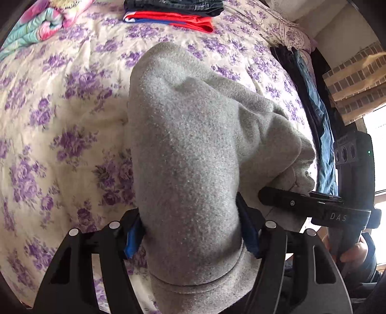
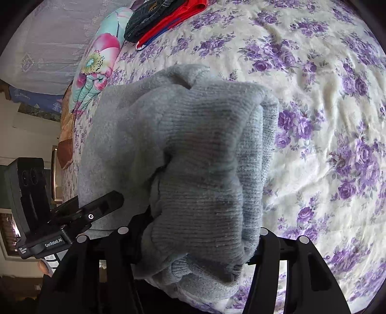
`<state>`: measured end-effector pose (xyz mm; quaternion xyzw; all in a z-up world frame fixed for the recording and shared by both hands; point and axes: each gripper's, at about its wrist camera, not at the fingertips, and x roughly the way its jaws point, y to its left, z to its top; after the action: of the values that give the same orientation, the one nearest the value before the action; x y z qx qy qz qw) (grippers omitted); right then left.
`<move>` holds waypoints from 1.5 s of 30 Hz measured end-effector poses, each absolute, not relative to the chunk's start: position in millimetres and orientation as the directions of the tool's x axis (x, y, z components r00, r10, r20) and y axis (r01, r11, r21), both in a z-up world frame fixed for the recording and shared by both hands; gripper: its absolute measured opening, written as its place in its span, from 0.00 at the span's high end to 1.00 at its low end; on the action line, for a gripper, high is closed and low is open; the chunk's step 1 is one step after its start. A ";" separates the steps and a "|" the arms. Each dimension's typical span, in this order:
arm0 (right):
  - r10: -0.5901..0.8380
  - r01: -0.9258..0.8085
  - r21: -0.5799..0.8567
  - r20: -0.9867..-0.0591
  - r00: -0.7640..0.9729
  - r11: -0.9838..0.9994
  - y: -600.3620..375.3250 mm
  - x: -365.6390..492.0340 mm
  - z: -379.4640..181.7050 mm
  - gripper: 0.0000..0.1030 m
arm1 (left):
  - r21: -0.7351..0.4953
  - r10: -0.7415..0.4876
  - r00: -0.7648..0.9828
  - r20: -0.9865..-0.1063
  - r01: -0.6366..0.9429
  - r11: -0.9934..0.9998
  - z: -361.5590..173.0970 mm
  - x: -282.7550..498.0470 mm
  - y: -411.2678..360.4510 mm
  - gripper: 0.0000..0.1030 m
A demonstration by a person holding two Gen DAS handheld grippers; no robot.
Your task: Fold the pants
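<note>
The grey fleece pants (image 1: 193,154) hang bunched between both grippers above the flowered bed. My left gripper (image 1: 193,231) is shut on the grey fabric near a stitched hem; its blue pads (image 1: 131,239) press the cloth. My right gripper (image 2: 200,239) is shut on a thick ribbed wad of the same pants (image 2: 200,154). The right gripper also shows in the left wrist view (image 1: 284,196) at the right, biting the cloth's edge. The left gripper shows in the right wrist view (image 2: 106,205) at the lower left, on the pants.
The bed's cream cover with purple flowers (image 1: 60,120) fills both views. Folded dark and red clothes (image 1: 173,17) lie at the far end, beside a rolled pink and teal quilt (image 2: 96,70). Blue and dark garments (image 1: 320,135) hang off the bed's right edge.
</note>
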<state>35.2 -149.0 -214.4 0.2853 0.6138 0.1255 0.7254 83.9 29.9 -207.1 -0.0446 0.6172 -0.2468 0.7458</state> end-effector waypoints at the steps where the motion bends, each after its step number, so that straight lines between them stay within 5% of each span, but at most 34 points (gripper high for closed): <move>1: 0.536 0.167 0.574 -0.814 0.223 0.802 -150.6 39.3 -210.2 0.44 | -0.363 -0.420 0.128 -0.899 0.322 0.874 -200.7 88.2 29.5 0.37; 7: 0.528 0.127 0.569 -0.810 0.256 0.812 -156.7 116.0 -166.3 0.44 | -0.354 -0.434 0.173 -0.884 0.359 0.864 -162.6 156.5 26.1 0.37; 16: 0.362 -0.030 0.390 -0.821 0.441 0.920 -157.3 362.5 -55.0 0.44 | -0.355 -0.479 0.306 -0.823 0.383 0.853 -83.5 403.8 10.6 0.37; 23: 0.300 -0.005 0.331 -0.850 0.433 0.944 -168.1 468.1 -90.3 0.43 | -0.326 -0.436 0.273 -0.858 0.366 0.872 -123.3 507.1 -12.6 0.34; 25: 0.277 0.015 0.310 -0.869 0.410 0.951 -169.4 474.9 -120.7 0.34 | -0.304 -0.395 0.233 -0.889 0.344 0.888 -158.5 521.9 -17.9 0.18; 27: 0.265 0.015 0.306 -0.847 0.461 0.952 -171.6 471.1 -139.0 0.28 | -0.295 -0.377 0.259 -0.889 0.306 0.905 -181.8 526.2 -16.2 0.04; 31: 0.276 -0.042 0.291 -0.842 0.464 0.956 -168.5 468.7 -131.7 0.25 | -0.365 -0.430 0.241 -0.870 0.271 0.891 -181.0 527.1 -3.7 0.04; 36: 0.204 -0.035 0.217 -0.835 0.511 0.976 -175.1 437.3 -80.4 0.24 | -0.223 -0.320 0.359 -0.877 0.284 0.932 -136.4 483.5 8.7 0.05; 42: 0.051 -0.052 0.024 -0.791 0.609 0.998 -169.6 328.4 -17.6 0.05 | -0.111 -0.222 0.473 -0.853 0.252 0.961 -77.5 374.0 26.3 0.05; 45: 0.025 -0.044 -0.003 -0.792 0.609 0.999 -161.5 257.8 -9.8 0.04 | -0.057 -0.165 0.523 -0.836 0.216 0.975 -53.6 301.8 28.0 0.05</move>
<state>257.8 -161.5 -9.8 -0.0109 0.4415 0.0193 0.8970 301.8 28.0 -53.6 0.0270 0.4762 -0.1093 0.8721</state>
